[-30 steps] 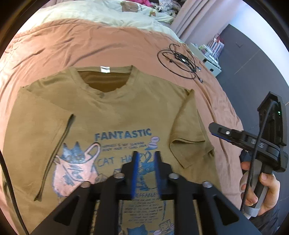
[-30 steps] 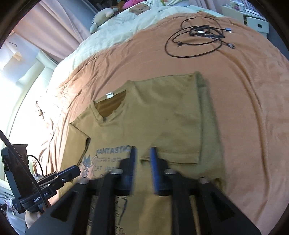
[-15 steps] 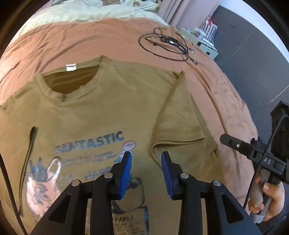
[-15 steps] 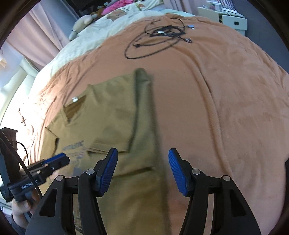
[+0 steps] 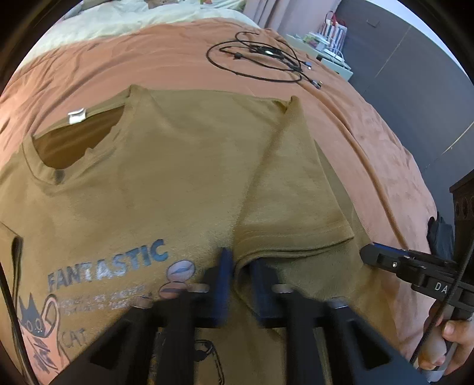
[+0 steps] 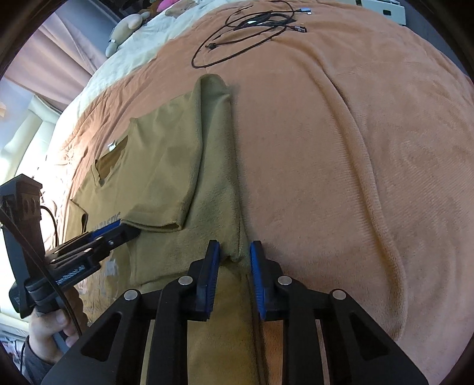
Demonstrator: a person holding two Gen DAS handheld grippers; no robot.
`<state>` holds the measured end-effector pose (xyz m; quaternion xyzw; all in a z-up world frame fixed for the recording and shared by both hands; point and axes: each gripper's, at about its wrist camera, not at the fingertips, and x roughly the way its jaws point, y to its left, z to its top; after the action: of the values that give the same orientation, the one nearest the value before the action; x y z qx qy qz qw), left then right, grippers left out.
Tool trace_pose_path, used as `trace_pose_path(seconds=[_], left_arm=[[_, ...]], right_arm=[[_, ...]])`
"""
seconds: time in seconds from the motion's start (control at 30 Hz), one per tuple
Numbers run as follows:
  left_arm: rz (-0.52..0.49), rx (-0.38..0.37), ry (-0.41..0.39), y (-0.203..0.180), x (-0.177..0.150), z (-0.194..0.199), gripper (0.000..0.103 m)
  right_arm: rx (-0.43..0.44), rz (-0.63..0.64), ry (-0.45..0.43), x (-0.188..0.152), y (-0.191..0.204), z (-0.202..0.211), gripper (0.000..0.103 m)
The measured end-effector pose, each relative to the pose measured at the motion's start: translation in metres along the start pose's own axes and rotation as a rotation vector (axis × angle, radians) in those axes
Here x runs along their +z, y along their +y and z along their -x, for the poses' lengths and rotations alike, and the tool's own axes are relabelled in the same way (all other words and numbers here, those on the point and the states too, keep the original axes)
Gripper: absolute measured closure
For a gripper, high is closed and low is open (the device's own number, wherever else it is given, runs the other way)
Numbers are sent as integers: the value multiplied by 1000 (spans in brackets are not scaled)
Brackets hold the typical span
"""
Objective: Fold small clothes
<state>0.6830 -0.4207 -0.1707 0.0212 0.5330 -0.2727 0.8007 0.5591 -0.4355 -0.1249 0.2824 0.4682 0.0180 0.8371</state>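
Note:
An olive T-shirt [image 5: 177, 177] with a blue "FANTASTIC" print lies face up on an orange-brown blanket [image 6: 355, 148]. Its right sleeve [image 5: 296, 207] is folded inward over the chest. My left gripper [image 5: 238, 263] is shut on the hem corner of that sleeve, and the right wrist view shows its tip [image 6: 133, 231] pinching there. My right gripper [image 6: 235, 251] straddles the shirt's [image 6: 166, 165] outer side edge. Its jaws are closing, with the folded edge between the pads and a gap still showing. Its tip [image 5: 367, 256] appears beside the shirt in the left wrist view.
A tangle of black cables [image 5: 260, 59] lies on the blanket beyond the shirt. Pale bedding with a plush toy [image 6: 124, 26] lies further back. White furniture [image 5: 331, 50] stands past the bed's far corner. A hand holds each gripper's handle.
My left gripper moved right and down across the print to the sleeve hem and shut on it. My right gripper sank to the shirt's side edge and its jaws narrowed.

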Motion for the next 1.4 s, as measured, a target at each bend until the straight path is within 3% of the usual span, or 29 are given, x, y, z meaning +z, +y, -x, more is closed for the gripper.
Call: trace_pose_path(seconds=[0.23, 0.47, 0.5, 0.6, 0.63, 0.73, 0.77, 1.07, 1.2, 1.27, 1.3, 1.33, 1.4], left_arm=[[30, -33, -5, 6, -10, 12, 100], [18, 24, 24, 6, -11, 17, 94], [6, 37, 17, 4, -9, 21, 87], [-8, 53, -35, 0, -3, 37, 48], [-12, 61, -60, -2, -1, 43, 40], [-20, 78, -109, -9, 6, 54, 34], [-24, 61, -113, -11, 7, 54, 34], [-112, -33, -58, -60, 13, 19, 37], [-146, -41, -18, -77, 10, -3, 51], [-165, -17, -9, -80, 9, -10, 68], [-166, -2, -2, -79, 9, -13, 88], [-159, -1, 1, -77, 10, -13, 99], [-146, -4, -25, -72, 12, -5, 99]], right_arm=[[-14, 5, -13, -2, -2, 2, 85], [-34, 19, -21, -4, 5, 8, 85], [-38, 20, -35, -3, 5, 13, 84], [-39, 19, -61, 1, 5, 23, 84], [-36, 18, -71, 2, 5, 27, 83], [-30, 19, -102, 2, 4, 35, 65], [-29, 19, -113, 2, 3, 38, 60], [-10, -1, -151, -4, -19, 54, 60], [-7, -10, -162, -4, -28, 61, 60], [-9, -10, -165, -4, -30, 63, 60], [-10, -9, -166, -4, -30, 63, 60], [-10, -8, -166, -1, -30, 63, 60], [-9, -2, -166, 1, -27, 63, 60]])
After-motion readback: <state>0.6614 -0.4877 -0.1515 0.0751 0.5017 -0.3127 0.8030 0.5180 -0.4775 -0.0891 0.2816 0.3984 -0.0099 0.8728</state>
